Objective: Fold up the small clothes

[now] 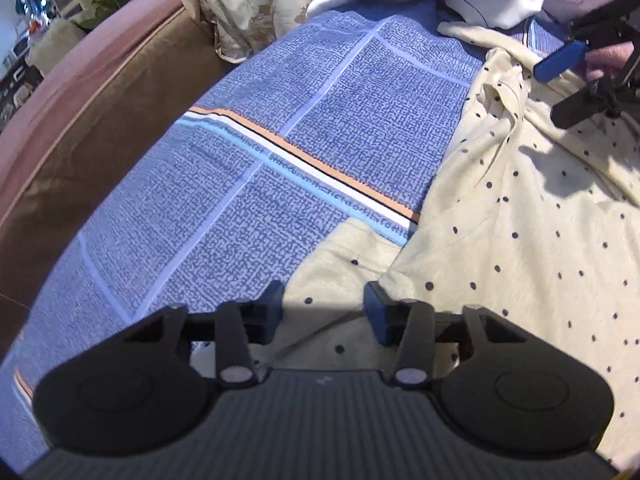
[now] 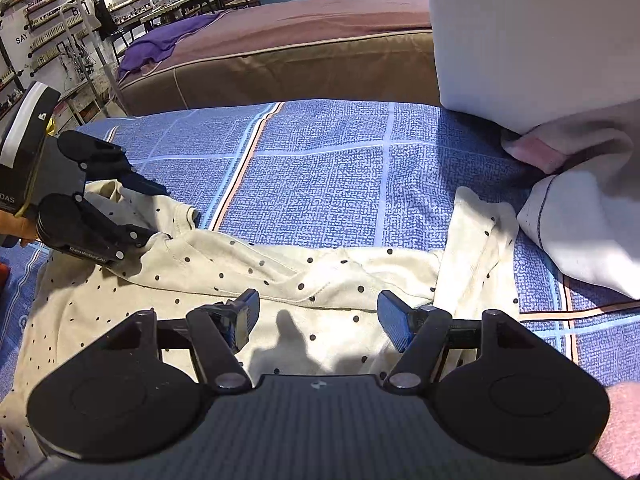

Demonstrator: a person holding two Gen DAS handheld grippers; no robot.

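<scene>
A cream shirt with dark polka dots [image 1: 520, 248] lies spread on a blue patterned bedsheet [image 1: 280, 120]. It also shows in the right wrist view [image 2: 280, 280], with one sleeve [image 2: 476, 248] lying to the right. My left gripper [image 1: 324, 304] is open, just above the shirt's sleeve edge. It also shows in the right wrist view [image 2: 154, 212], open over the shirt's left sleeve. My right gripper [image 2: 316, 312] is open and empty, low over the middle of the shirt. It appears in the left wrist view [image 1: 556, 92] at the top right.
A white pillow [image 2: 520, 40] and pale folded cloths [image 2: 580, 232] sit at the sheet's right side. A floral cushion [image 1: 248, 4] lies at the back. A brown mattress [image 2: 300, 64] borders the sheet. Shop shelves [image 2: 60, 20] stand far left.
</scene>
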